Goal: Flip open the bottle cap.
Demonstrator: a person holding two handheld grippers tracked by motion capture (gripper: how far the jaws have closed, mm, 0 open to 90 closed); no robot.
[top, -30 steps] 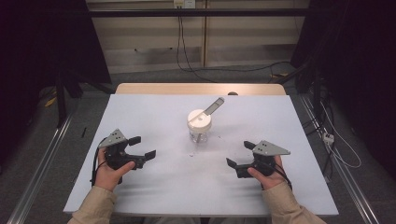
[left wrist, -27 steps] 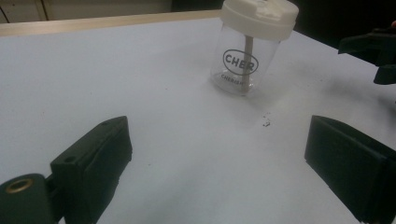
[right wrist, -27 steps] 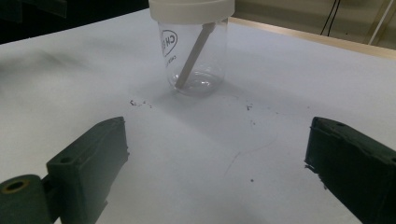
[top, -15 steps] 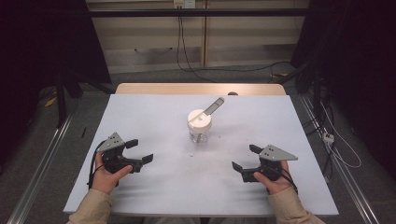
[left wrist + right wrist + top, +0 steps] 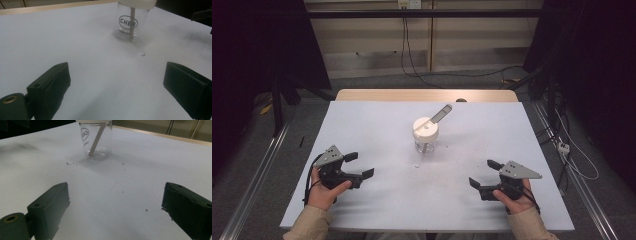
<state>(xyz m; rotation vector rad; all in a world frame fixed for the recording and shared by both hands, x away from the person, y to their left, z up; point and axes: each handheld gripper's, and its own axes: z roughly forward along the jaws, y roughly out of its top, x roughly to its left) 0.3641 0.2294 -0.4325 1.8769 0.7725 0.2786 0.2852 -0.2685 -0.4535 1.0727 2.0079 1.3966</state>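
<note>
Your clear glass jar with white lid (image 5: 425, 134) stands untouched mid-tabletop (image 5: 377, 125); left gripper (image 5: 359, 166) and right gripper (image 5: 480, 174) gape wide, empty, well apart from it. Work appears unstarted.

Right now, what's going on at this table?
A person sits at a white table with a two-jaw gripper in each hand. The left gripper and right gripper both rest open near the front edge, holding nothing. Between them, farther back, stands a clear glass jar with a white lid; a flat stick pokes up through the lid at a slant. Neither gripper touches it.
</note>
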